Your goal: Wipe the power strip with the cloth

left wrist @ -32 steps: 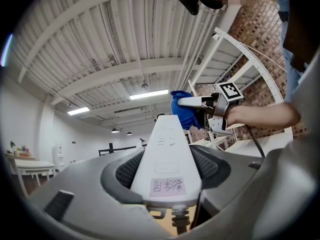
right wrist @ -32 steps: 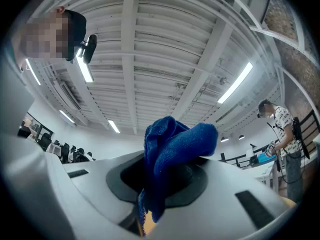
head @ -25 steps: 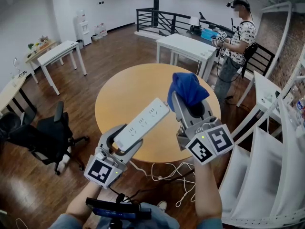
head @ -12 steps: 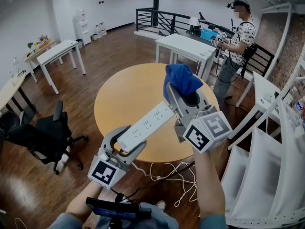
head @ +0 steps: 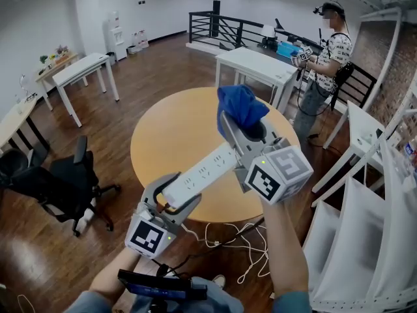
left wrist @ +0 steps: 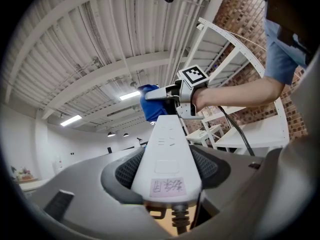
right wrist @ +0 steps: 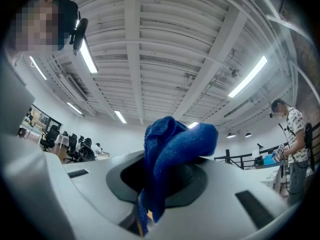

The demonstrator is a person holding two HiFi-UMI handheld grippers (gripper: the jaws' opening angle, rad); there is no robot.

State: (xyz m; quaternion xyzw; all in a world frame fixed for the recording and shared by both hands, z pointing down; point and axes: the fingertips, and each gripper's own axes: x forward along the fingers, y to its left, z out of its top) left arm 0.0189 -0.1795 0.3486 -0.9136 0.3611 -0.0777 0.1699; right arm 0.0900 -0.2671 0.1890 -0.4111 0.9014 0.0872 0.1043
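A long white power strip [head: 199,173] is held in the air above the round wooden table [head: 172,132], and my left gripper [head: 171,199] is shut on its cord end. In the left gripper view the power strip [left wrist: 168,156] runs away from the camera toward the blue cloth [left wrist: 152,104]. My right gripper [head: 244,128] is shut on that bunched blue cloth [head: 240,108], which sits at the strip's far end. In the right gripper view the cloth [right wrist: 170,154] fills the space between the jaws, and the strip is out of sight there.
A white cord [head: 228,233] trails from the strip to the floor. A black office chair [head: 62,181] stands at the left. White tables [head: 257,64] and a standing person [head: 322,64] are beyond the round table. A white rack [head: 365,201] is at the right.
My right gripper has carried the cloth leftward and nearer the strip's far end. The left gripper and strip have shifted slightly right and tilted a little.
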